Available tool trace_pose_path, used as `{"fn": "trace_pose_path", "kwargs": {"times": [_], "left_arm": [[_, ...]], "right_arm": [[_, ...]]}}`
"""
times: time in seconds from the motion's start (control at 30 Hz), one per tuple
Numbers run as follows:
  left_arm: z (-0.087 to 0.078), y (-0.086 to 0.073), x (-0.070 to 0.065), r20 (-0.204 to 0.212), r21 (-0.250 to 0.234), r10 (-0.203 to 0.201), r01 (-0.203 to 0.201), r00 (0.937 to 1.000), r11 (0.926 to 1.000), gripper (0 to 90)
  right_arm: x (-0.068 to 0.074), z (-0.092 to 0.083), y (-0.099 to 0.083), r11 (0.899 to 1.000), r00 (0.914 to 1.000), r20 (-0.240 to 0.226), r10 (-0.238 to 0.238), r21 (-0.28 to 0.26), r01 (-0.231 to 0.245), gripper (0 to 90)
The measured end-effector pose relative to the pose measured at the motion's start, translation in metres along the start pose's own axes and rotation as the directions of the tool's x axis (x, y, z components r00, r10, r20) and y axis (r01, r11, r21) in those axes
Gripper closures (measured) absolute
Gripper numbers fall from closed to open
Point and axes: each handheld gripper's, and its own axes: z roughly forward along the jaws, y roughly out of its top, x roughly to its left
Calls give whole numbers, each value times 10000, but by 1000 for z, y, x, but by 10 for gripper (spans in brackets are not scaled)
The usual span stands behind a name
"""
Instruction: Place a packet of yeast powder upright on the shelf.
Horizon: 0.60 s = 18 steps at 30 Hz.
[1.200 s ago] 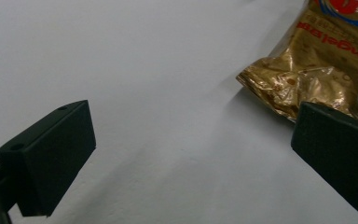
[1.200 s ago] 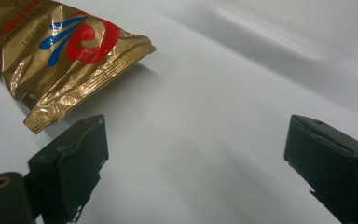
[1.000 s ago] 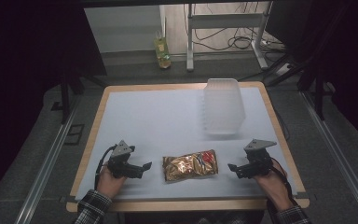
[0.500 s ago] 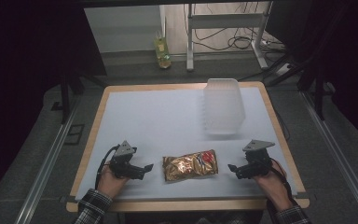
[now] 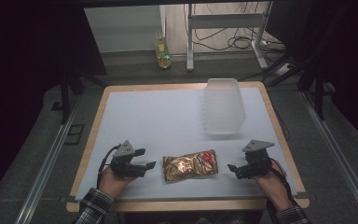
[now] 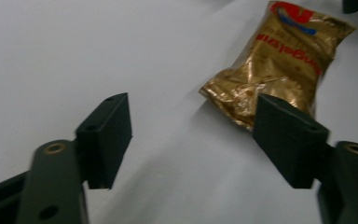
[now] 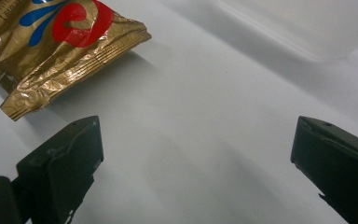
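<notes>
Gold foil, crinkled and printed with a red and blue mark, makes up the snack packet [image 5: 189, 165] that lies flat on the white-topped desk [image 5: 158, 121], close to its near edge and about midway between the two hands. From the packet, the left tongs [image 5: 147, 158] sit at nine o'clock, just beside its crimped end but not touching it; the right tongs [image 5: 233, 170] sit at three o'clock, a little farther off. In the left gripper view the left tongs [image 6: 193, 126] have just been closing, yet a wide gap remains and only bare desk lies between the jaws; the packet [image 6: 279, 60] lies ahead at one o'clock, its near corner just beyond the right-hand jaw. In the right gripper view the right tongs [image 7: 196, 140] stand released, spread wide over bare desk, with the packet [image 7: 60, 42] at eleven o'clock, clear of both jaws. A clear plastic tub [image 5: 223, 106] stands at one o'clock from the packet, well apart, toward the far right of the desk; its pale wall [image 7: 303, 23] shows at the top of the right gripper view.
</notes>
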Motion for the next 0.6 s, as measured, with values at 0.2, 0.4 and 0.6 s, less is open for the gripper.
{"fn": "trace_pose_path", "kwargs": {"times": [0.2,0.4,0.6], "left_arm": [[2,4,-5,392,-29,289,-288,9988,9996,480],[6,8,-12,602,28,695,-698,9958,9976,653],[13,12,-20,804,341,1130,-1161,9903,9927,768]], "right_arm": [[0,0,0,10000,10000,23,-45,34,44,25],[1,2,0,9998,10000,24,-66,201,65,26],[1,2,0,9997,9999,14,-101,216,100,26]]}}
